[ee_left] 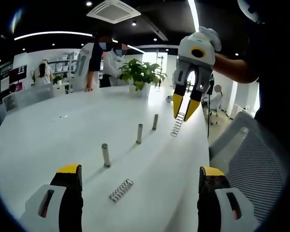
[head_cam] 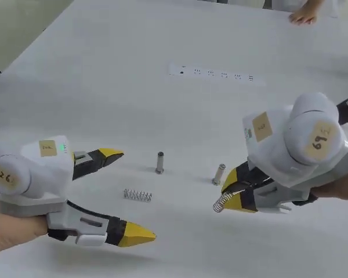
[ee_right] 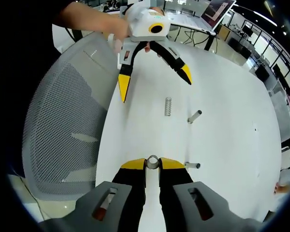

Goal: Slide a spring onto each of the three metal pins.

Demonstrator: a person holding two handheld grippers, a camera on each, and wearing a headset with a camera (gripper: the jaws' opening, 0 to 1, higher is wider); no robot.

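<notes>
Your right gripper (head_cam: 232,192) pinched a spring (head_cam: 221,202), tilted and just on your side of the upright pin (head_cam: 219,174) near the table's (head_cam: 104,87) front edge, while your left gripper (head_cam: 134,194) hung open.

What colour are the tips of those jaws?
Yellow, on the left gripper and right gripper alike; clearest in the head view.
</notes>
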